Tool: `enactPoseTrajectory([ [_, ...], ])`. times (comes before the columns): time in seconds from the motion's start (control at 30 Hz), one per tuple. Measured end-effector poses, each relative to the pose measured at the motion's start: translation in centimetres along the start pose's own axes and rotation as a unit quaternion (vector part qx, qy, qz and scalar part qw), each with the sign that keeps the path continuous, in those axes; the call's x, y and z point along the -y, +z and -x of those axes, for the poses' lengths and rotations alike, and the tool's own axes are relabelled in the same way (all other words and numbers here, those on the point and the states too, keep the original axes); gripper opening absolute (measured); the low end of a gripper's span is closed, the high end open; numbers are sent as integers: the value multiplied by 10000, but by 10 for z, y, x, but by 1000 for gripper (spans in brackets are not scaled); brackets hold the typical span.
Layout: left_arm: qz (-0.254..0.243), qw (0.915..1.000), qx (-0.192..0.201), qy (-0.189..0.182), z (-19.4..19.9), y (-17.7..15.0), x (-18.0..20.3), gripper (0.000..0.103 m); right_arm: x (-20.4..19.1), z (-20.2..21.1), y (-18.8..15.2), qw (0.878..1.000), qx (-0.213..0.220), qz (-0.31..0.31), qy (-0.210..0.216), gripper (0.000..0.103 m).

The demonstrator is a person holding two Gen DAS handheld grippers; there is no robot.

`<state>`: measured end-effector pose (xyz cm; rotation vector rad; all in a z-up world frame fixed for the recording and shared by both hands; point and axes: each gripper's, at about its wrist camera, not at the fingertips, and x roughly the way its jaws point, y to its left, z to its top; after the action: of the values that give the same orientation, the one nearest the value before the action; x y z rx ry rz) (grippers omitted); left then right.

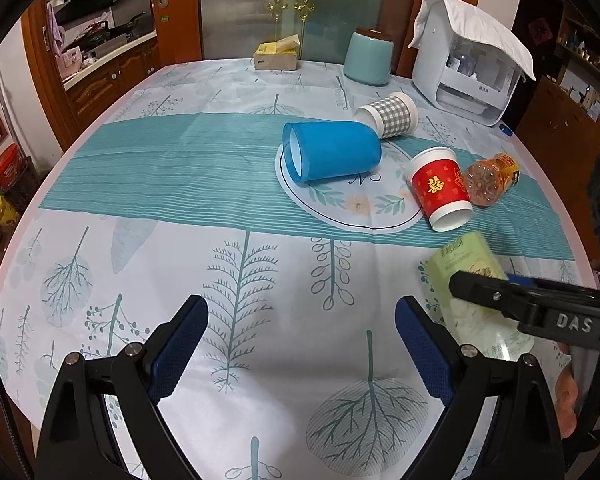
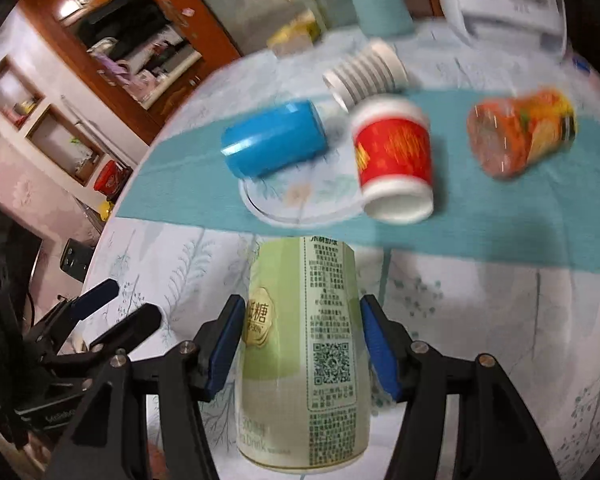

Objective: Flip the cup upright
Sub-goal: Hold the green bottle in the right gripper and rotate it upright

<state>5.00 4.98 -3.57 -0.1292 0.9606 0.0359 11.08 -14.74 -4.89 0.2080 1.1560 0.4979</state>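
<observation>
Three cups lie on their sides mid-table: a blue plastic cup (image 1: 330, 154) (image 2: 274, 142), a grey checked paper cup (image 1: 390, 115) (image 2: 366, 74) behind it, and a red paper cup (image 1: 440, 187) (image 2: 394, 160) with its mouth toward me. My left gripper (image 1: 300, 344) is open and empty over the near tablecloth. My right gripper (image 2: 300, 344) is shut on a pale green drink can (image 2: 304, 356), held tilted above the table; the can also shows in the left wrist view (image 1: 474, 292).
An orange drink bottle (image 1: 492, 178) (image 2: 520, 132) lies beside the red cup. At the table's far edge stand a teal canister (image 1: 368, 56), a yellow box (image 1: 276, 56) and a white appliance (image 1: 468, 64) under a cloth. The left gripper's fingers (image 2: 100, 300) show at left.
</observation>
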Motion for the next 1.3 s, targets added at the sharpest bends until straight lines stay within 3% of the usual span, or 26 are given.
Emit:
enactPoseTrajectory([
  [0.27,19,10000,-86,-8,-8,0,0,94,8,-23,-2,9963,-809,-232,-161,61],
  [0.3,24,10000,-91,-24,-8,0,0,94,8,-25,-1,9958,-871,-219,-182,63],
  [0.37,20,10000,-90,-34,-8,1,0,94,8,-28,2,9946,-1002,-221,-182,76],
  [0.7,28,9998,-175,-90,-11,1,-1,94,17,-43,28,9865,-1536,-548,-122,76],
  [0.73,16,9998,-177,-89,-11,1,0,94,17,-44,30,9860,-1580,-517,-141,76],
  [0.83,16,9998,-192,-91,-12,2,-1,94,9,-41,34,9868,-1574,-247,-281,53],
  [1.07,12,9998,-174,-131,-12,3,0,94,-3,-11,41,9965,-828,-59,-119,53],
  [1.2,-32,9999,-99,-113,-9,6,3,94,-9,13,37,9997,188,147,11,55],
  [1.3,-24,9999,-73,-100,-8,7,3,94,-9,24,27,9947,975,314,50,55],
])
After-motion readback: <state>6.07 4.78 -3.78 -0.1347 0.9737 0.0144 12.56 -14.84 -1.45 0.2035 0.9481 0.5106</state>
